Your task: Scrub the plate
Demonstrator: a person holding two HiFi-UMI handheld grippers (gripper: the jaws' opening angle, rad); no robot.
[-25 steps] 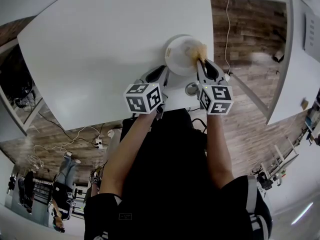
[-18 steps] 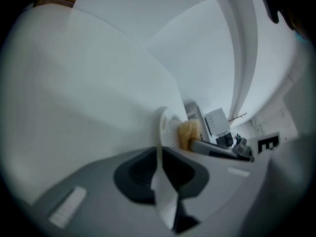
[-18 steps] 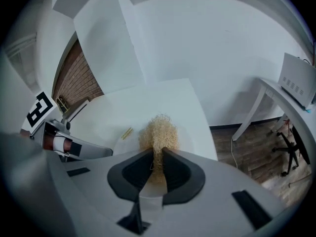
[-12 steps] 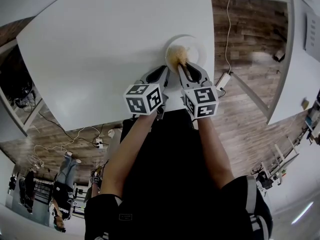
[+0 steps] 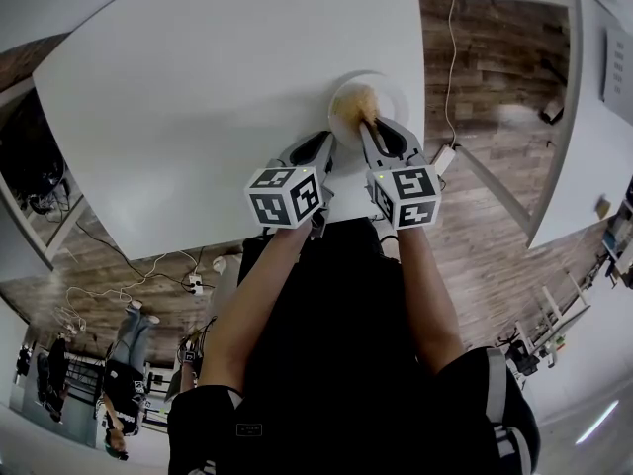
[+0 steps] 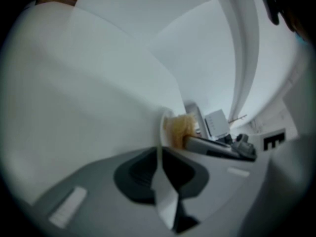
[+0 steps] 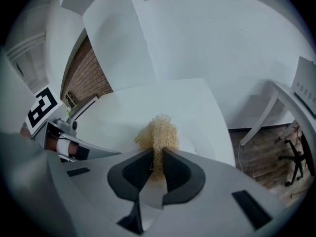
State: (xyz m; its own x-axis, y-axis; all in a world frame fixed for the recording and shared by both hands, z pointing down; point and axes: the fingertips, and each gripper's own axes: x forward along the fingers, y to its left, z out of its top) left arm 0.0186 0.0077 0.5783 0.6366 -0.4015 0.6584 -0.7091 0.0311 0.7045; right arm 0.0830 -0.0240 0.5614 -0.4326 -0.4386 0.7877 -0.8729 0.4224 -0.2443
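A white plate [image 5: 394,91] lies near the front right edge of the white table [image 5: 198,87]. My left gripper [image 5: 326,141] is shut on the plate's near rim; in the left gripper view the thin rim [image 6: 161,124] runs in between the jaws of the left gripper [image 6: 160,154]. My right gripper [image 5: 364,122] is shut on a tan fibrous scrubber [image 5: 354,101] that rests on the left half of the plate. In the right gripper view the scrubber [image 7: 158,131] sticks out past the right gripper [image 7: 157,157] over the plate [image 7: 200,139].
The table's front edge runs just under both grippers, and its right edge is close to the plate. A white power strip [image 5: 441,156] with a cable lies on the wooden floor [image 5: 485,196] to the right. Another white table [image 5: 584,117] stands further right.
The right gripper carried the scrubber from the plate's right side across to its left half, then slightly back up. The left gripper has kept still on the rim.
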